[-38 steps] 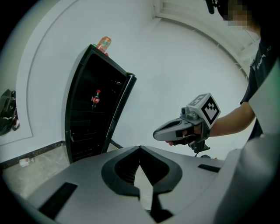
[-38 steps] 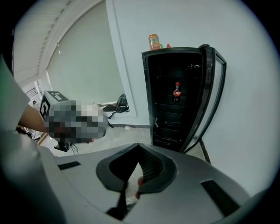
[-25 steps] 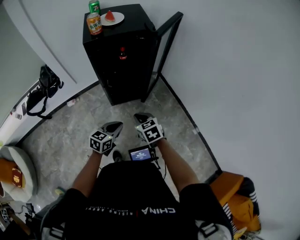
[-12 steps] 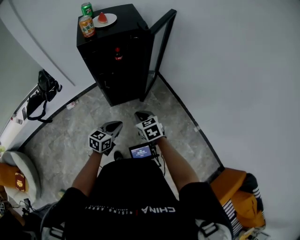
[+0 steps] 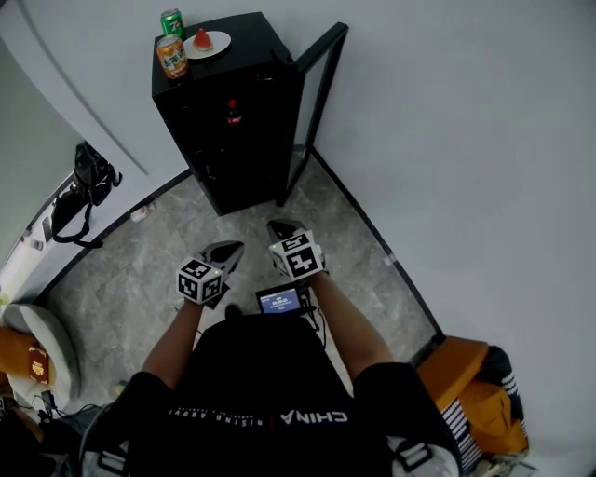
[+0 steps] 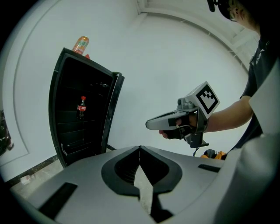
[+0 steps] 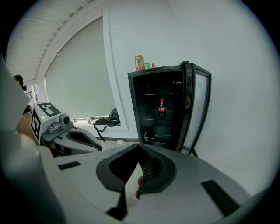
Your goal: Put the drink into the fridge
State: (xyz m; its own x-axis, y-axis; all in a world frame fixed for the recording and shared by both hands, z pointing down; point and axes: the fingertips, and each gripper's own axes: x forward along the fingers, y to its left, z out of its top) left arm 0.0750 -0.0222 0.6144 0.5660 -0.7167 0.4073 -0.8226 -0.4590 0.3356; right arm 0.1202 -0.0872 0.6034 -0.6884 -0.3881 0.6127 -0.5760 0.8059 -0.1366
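Observation:
A black fridge (image 5: 244,140) stands in the corner with its glass door (image 5: 317,102) swung open to the right. A cola bottle (image 7: 162,108) stands on a shelf inside. On its top are an orange can (image 5: 170,58), a green can (image 5: 172,20) and a plate with a watermelon slice (image 5: 207,42). Both grippers are held low in front of the person, well short of the fridge. The left gripper (image 6: 140,146) is shut with nothing in it. The right gripper (image 7: 140,144) is also shut and holds nothing. Each one shows in the other's view: the right gripper (image 6: 151,124), the left gripper (image 7: 94,144).
A grey wall runs close along the right. A black bag (image 5: 79,191) lies by the left wall. A white round seat (image 5: 37,340) is at the lower left, an orange bag (image 5: 475,391) at the lower right. Marble floor (image 5: 149,270) lies between me and the fridge.
The head view has shifted a little, so the fridge sits slightly more to the upper left. Both grippers have hardly moved and stay shut.

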